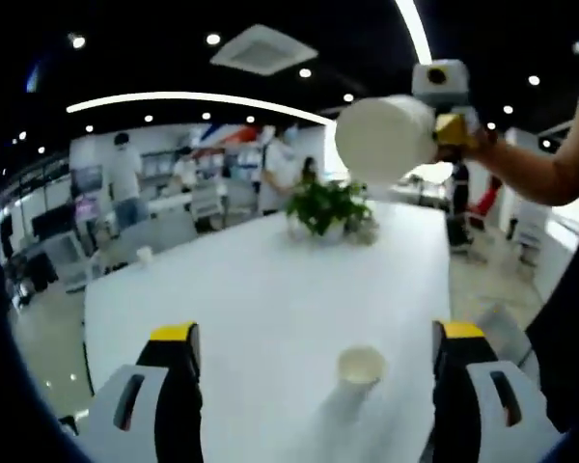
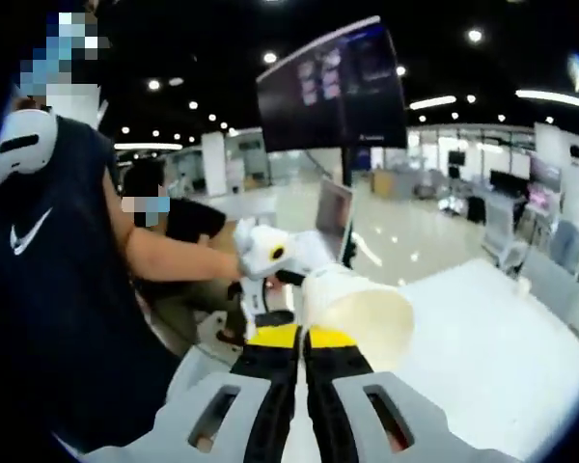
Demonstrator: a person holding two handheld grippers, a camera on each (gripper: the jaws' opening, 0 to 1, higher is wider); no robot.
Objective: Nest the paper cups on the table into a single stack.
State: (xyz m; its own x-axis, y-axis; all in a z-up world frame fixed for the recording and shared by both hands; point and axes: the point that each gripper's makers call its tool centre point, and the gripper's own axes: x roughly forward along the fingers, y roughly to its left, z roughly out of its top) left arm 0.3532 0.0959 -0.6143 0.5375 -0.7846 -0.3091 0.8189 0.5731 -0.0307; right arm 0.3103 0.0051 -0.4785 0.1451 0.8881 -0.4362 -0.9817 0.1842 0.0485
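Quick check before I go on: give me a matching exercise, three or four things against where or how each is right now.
Things:
1. lifted paper cup
2. small paper cup
3. potted plant
4. left gripper

States:
A. jaws wide apart, holding nothing
B. upright on the white table, near end
C. clamped in the right gripper, off the table
D. far end of the table

Pairs: 1-C, 2-B, 3-D, 4-A

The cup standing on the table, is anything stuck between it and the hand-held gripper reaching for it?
Nothing visible. In the left gripper view, the left hand-held gripper is open, and the paper cup stands upright between its jaws with only bare white table around. The potted plant sits farther back.
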